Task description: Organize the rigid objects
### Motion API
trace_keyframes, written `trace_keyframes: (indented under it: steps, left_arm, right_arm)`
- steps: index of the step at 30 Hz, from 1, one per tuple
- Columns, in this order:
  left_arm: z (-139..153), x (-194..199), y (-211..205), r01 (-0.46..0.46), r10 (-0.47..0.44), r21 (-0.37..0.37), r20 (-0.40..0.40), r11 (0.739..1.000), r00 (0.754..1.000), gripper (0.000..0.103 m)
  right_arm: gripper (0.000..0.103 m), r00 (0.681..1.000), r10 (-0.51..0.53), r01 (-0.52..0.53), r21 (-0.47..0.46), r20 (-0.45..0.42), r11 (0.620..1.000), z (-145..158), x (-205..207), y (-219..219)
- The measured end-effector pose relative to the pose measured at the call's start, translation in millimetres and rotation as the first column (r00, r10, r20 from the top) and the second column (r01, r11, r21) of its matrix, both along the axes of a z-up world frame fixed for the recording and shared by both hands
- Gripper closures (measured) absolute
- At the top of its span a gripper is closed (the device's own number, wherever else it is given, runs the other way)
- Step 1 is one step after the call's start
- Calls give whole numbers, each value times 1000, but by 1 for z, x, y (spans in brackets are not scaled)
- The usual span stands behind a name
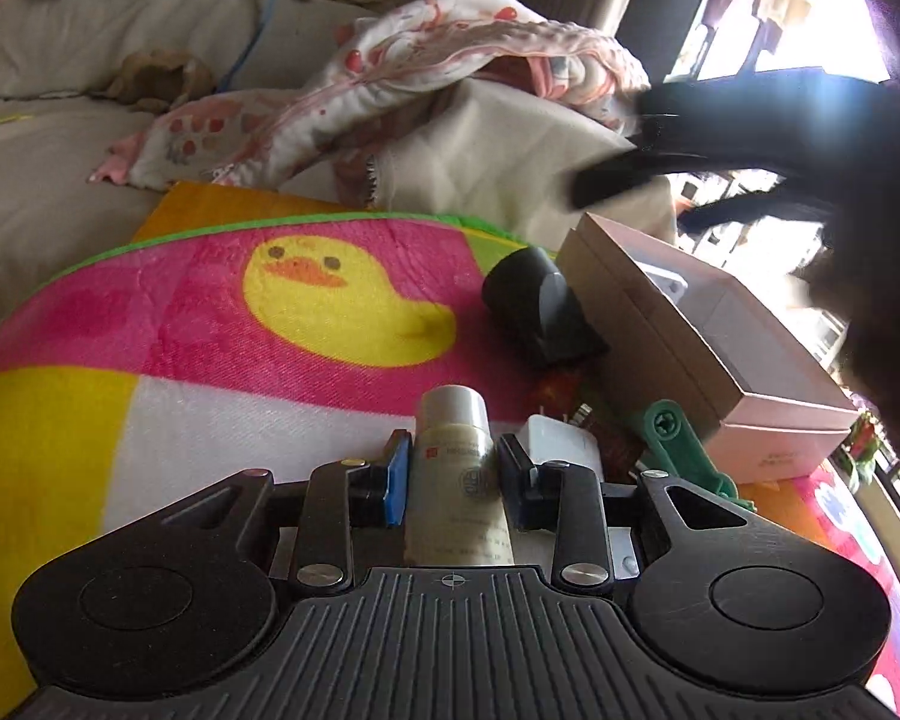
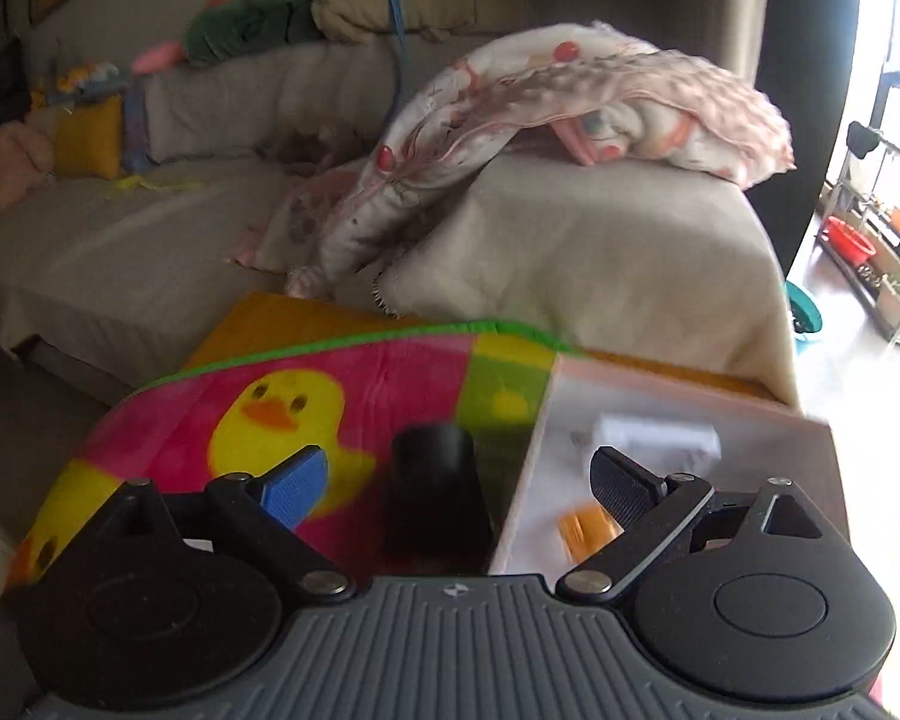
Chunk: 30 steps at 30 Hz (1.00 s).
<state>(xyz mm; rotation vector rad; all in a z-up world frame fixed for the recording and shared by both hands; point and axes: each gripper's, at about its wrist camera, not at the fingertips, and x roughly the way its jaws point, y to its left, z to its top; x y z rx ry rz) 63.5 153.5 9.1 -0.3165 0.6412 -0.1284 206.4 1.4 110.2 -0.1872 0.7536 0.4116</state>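
your left claw (image 1: pixel 453 474) pinches a cream bottle (image 1: pixel 457 474), tilted downward; your right claw (image 2: pixel 459 489) gapes, blurred above the box (image 2: pixel 678 414).

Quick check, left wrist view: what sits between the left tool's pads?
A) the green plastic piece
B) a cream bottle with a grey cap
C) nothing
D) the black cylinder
B: the cream bottle stands between the blue pads of the left tool, which press on its sides, while the black cylinder and the green plastic piece lie apart on the duck blanket.
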Motion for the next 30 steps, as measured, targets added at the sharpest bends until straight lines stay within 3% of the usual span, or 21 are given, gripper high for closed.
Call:
trace_keyframes:
  steps: [4, 8, 12, 15, 22, 26, 30]
  left_arm:
    - [-2, -7, 11, 0, 0, -43, 0, 999, 1000, 68]
    - [-4, -11, 22, 1, -2, -100, -3, 995, 1000, 68]
    - [-5, -18, 28, 1, -2, -128, -11, 992, 1000, 68]
    - [-6, -31, 29, 10, -12, -141, -16, 990, 1000, 68]
    - [-8, -63, 24, 32, -39, -212, -28, 977, 999, 70]
    - [-7, -63, 4, 52, -61, -207, -36, 977, 997, 70]
    - [-7, -56, -22, 99, -114, -223, -54, 970, 992, 70]
  right_arm:
    - [47, 998, -41, 31, -168, -57, 985, -35, 51, 57]
    - [57, 991, -91, 62, -274, -95, 960, -64, 67, 70]
    - [58, 987, 3, -45, -253, -163, 966, -64, 42, 68]
    - [58, 963, 69, -120, -187, -259, 975, -61, 13, 59]
    - [58, 919, 229, -276, -110, -323, 955, -58, -69, 22]
    - [58, 927, 273, -310, -117, -257, 944, -57, -109, -17]
    - [57, 962, 246, -267, -229, -116, 936, -59, -142, -58]
